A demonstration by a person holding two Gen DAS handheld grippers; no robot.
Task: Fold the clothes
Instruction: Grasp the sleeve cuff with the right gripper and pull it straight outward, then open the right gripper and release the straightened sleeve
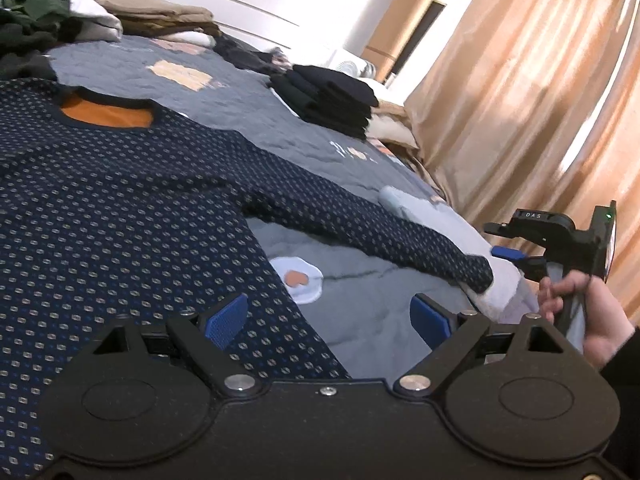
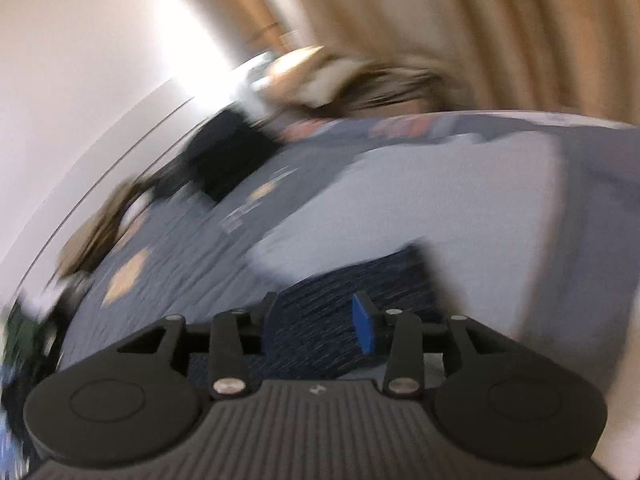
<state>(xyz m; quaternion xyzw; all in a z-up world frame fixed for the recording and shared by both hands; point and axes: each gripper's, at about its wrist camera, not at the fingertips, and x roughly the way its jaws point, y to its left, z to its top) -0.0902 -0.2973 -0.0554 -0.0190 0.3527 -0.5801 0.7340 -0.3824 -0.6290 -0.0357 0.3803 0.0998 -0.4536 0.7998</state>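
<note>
- The navy patterned sweater (image 1: 120, 208) lies flat on the grey quilted bed (image 1: 224, 92), filling the left and centre of the left wrist view, orange-lined neck opening (image 1: 108, 114) at upper left.
- 1 sleeve (image 1: 360, 220) runs out toward the right of the frame, its cuff resting on a pale blue patch of bedding (image 1: 508, 280) close to the mattress edge.
- My reading: this is the spreading-out step, body and sleeve laid out and no fold made.
- The left gripper (image 1: 328, 320) hovers at the lower middle with its blue pads spread wide and nothing between them, 1 pad over the sweater's side, the other over bare quilt.
- The right gripper (image 2: 320, 320), gripped by a hand (image 1: 580, 312) at the right edge, sits just past the cuff. In its own blurred view the jaws stand partly parted above the sleeve fabric, and the pads do not seem to press on it.
- Next move, as I judge it: pinch the cuff and carry the sleeve across the body, then take the side seam.
- Room: open quilt lies above the sleeve; 1 black folded stack (image 1: 332, 96) sits upper centre, tan folded clothes (image 1: 160, 16) and a dark green heap (image 1: 36, 4) at upper left, all well apart from the sweater's right half. The curtain (image 1: 520, 100) hangs beyond the bed edge at right, the tight side.
</note>
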